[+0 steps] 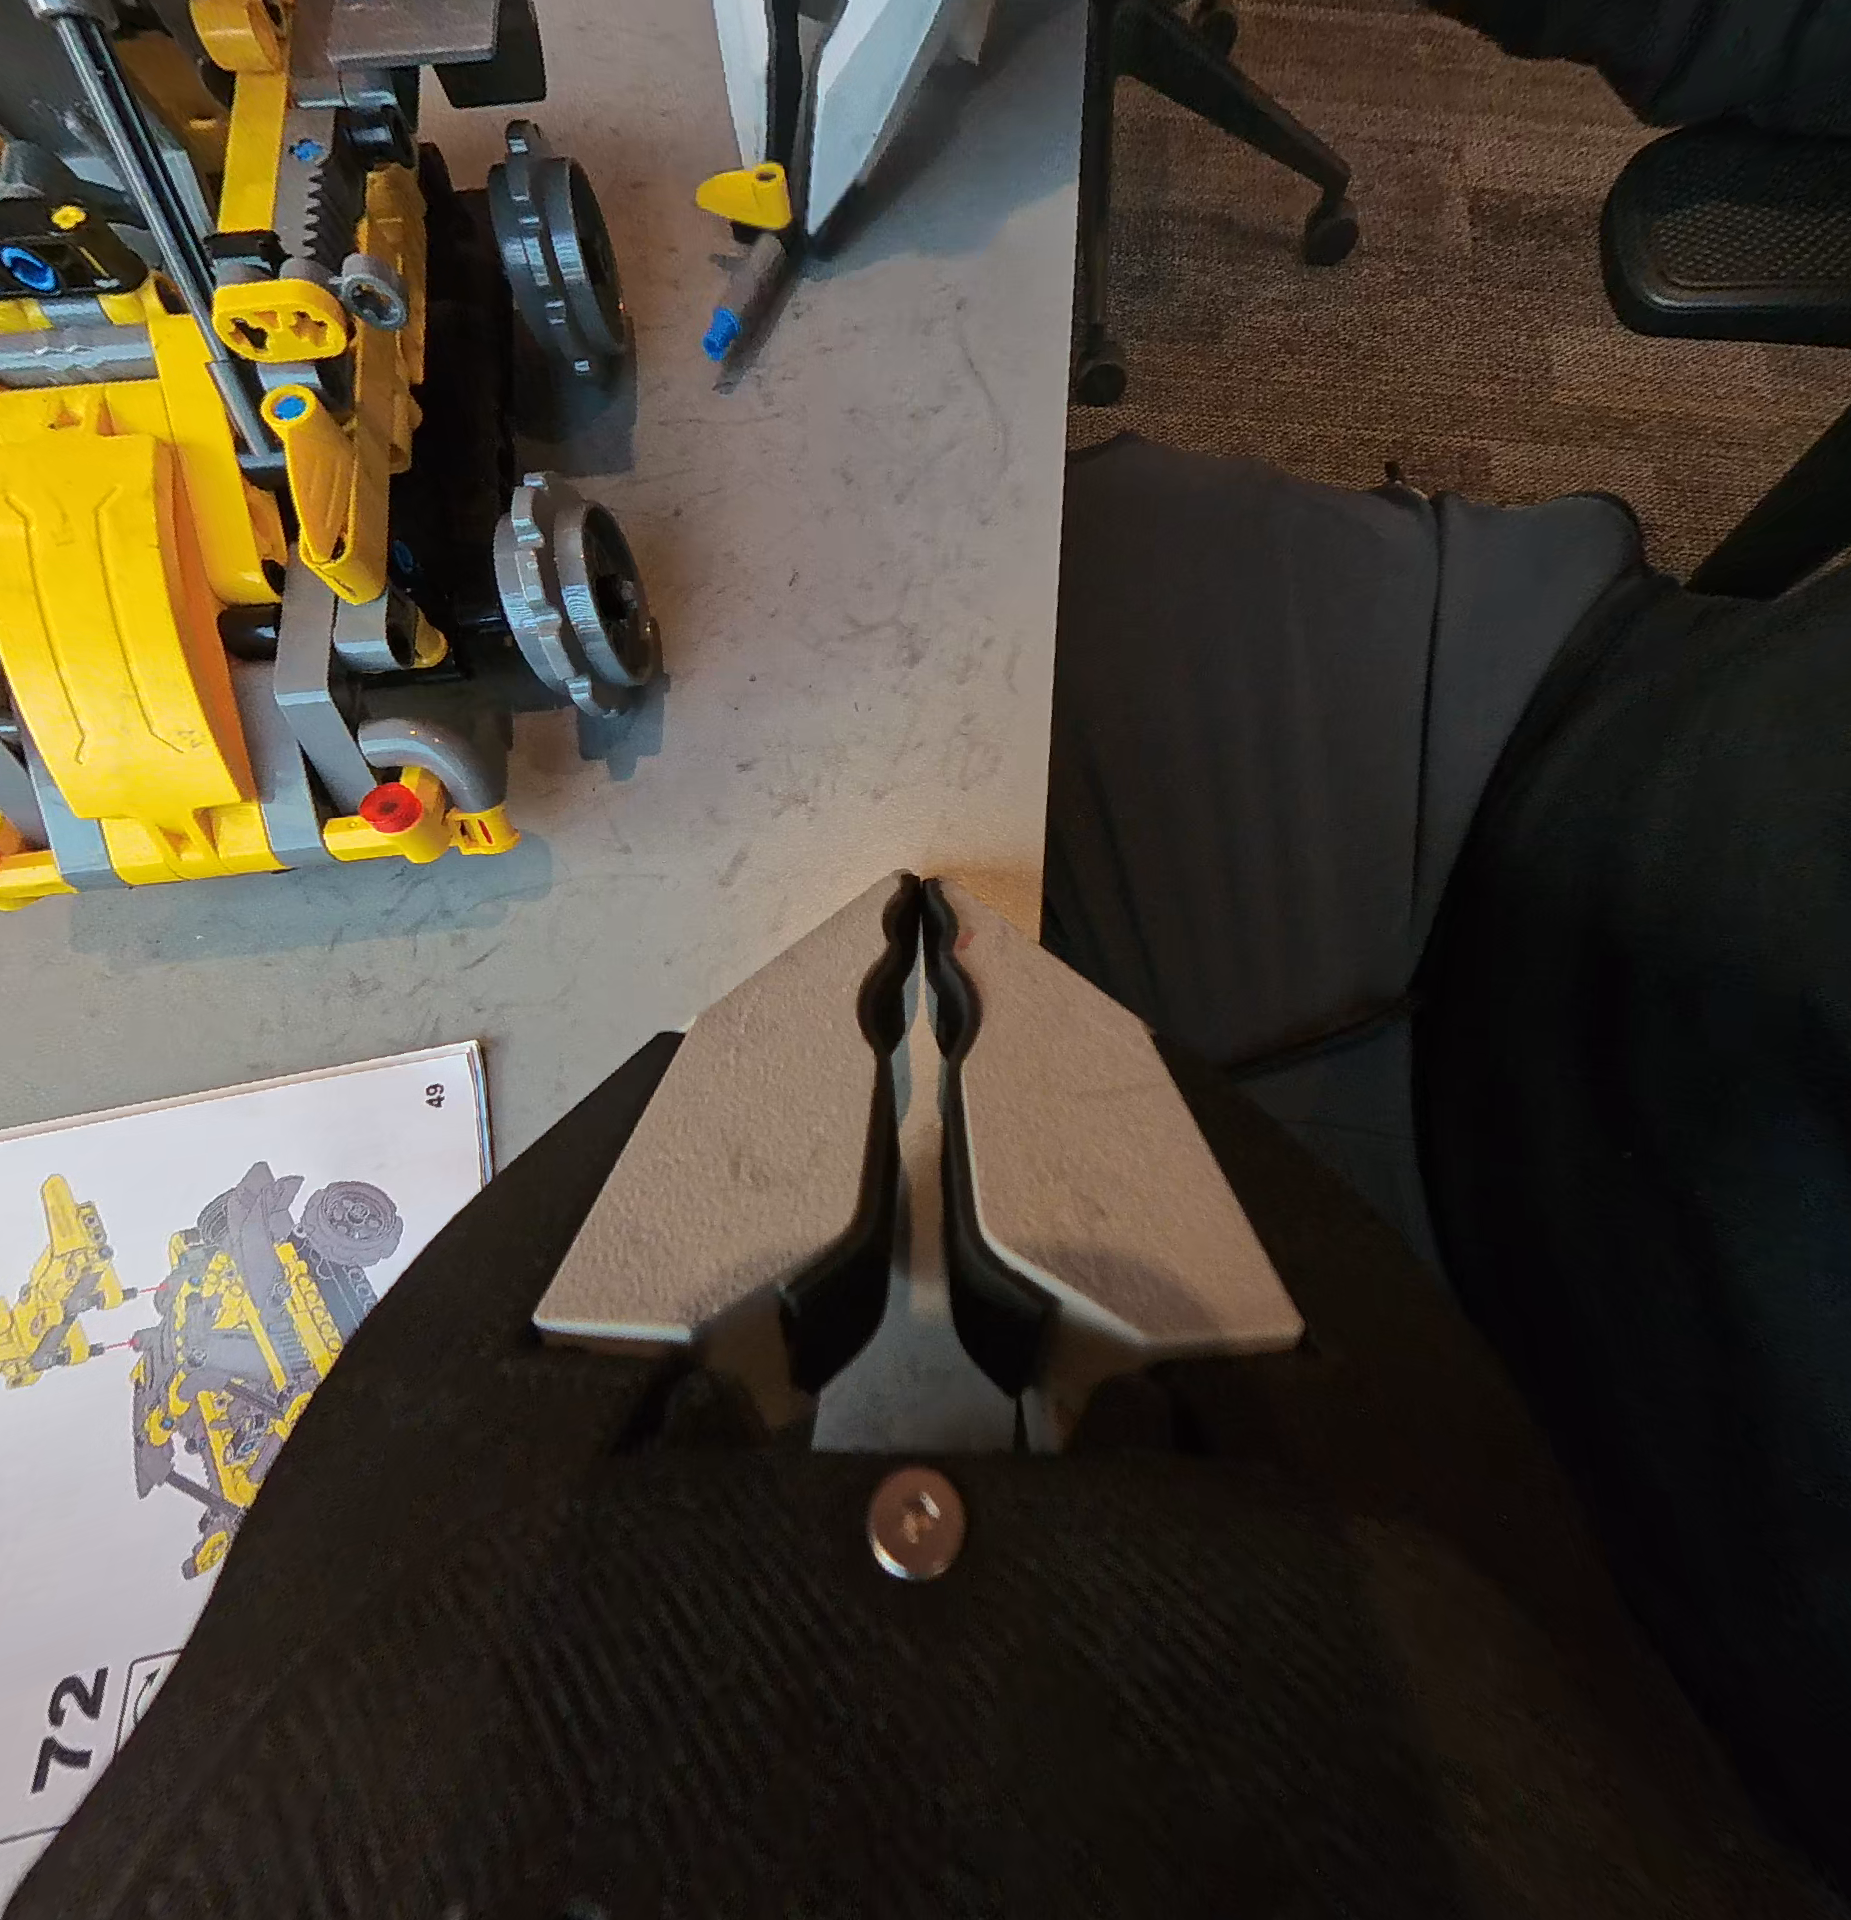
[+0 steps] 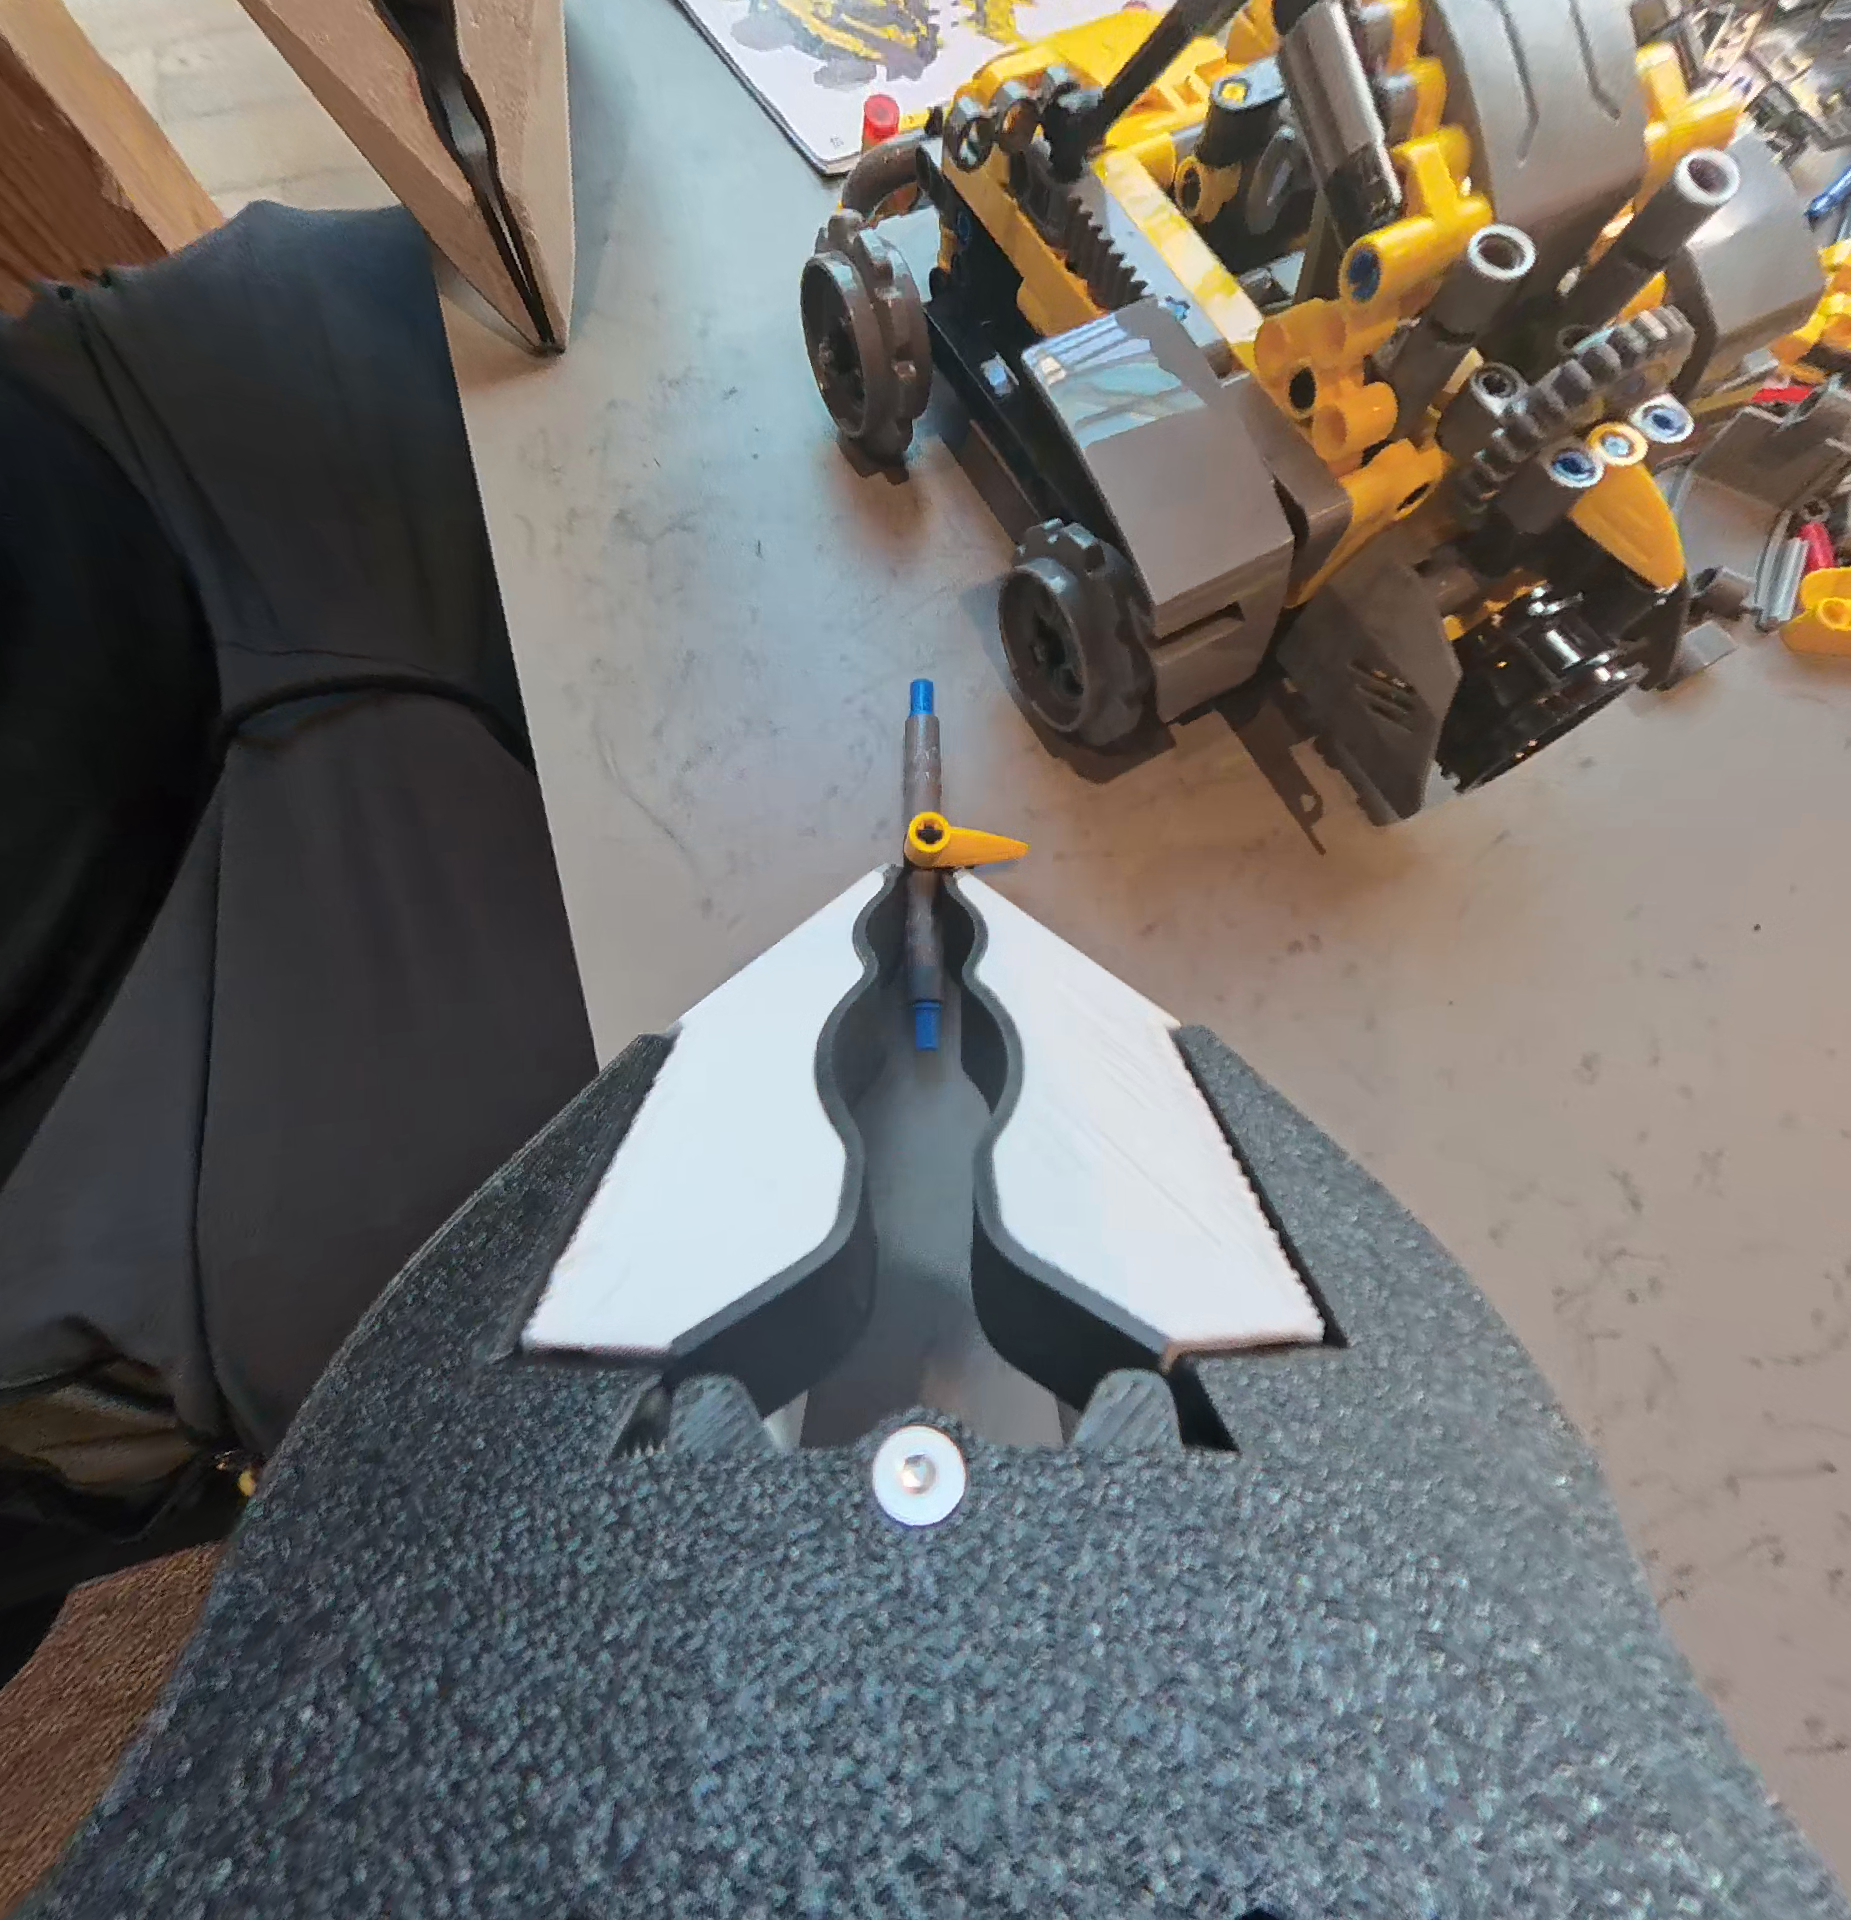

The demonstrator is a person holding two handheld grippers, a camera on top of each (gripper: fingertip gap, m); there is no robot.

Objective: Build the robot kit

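Right tongs (image 2: 922, 883) pinch one thin grey rod (image 2: 922, 758), blue-tipped at both ends with one yellow tab (image 2: 962, 842), above the grey bench (image 2: 692, 582). Light and stiff, it likely twists unless held mid-shaft. Left tongs (image 1: 919, 888) sit clenched, empty, near one yellow toy truck (image 1: 173, 540) and one booklet (image 1: 173, 1299).

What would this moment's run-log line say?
left gripper: shut, empty, over table edge | right gripper: shut on grey axle with yellow piece | yellow model vehicle: on table
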